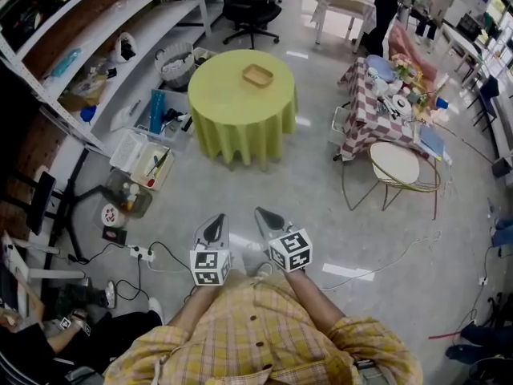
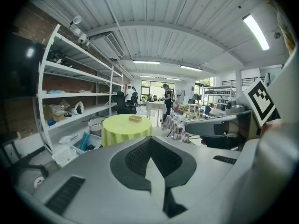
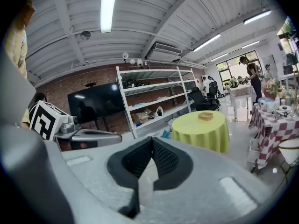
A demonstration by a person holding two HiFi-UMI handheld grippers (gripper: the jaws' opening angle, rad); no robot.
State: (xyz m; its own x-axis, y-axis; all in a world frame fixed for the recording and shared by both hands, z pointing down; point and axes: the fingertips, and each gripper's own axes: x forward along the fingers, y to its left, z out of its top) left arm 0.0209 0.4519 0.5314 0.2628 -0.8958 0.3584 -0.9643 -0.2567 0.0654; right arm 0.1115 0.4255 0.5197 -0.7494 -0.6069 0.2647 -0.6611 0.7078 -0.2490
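Observation:
I hold both grippers close to my body, above the grey floor. My left gripper (image 1: 215,224) is shut with nothing between its pads; in the left gripper view its jaws (image 2: 150,141) meet at the tips. My right gripper (image 1: 268,217) is shut and empty too, its jaws (image 3: 152,141) touching in the right gripper view. Some way ahead stands a round table with a yellow-green cloth (image 1: 240,111), and a small shallow wooden tray (image 1: 258,75) lies on it. The same table (image 2: 125,129) (image 3: 202,129) and tray (image 2: 135,118) (image 3: 204,116) show in both gripper views.
White shelving (image 1: 96,50) with boxes and bins runs along the left. A checked-cloth table (image 1: 377,115) with clutter stands right, a round wire-legged side table (image 1: 394,167) beside it. Cables and a power strip (image 1: 143,253) lie on the floor at left. Office chair (image 1: 250,10) and people stand behind.

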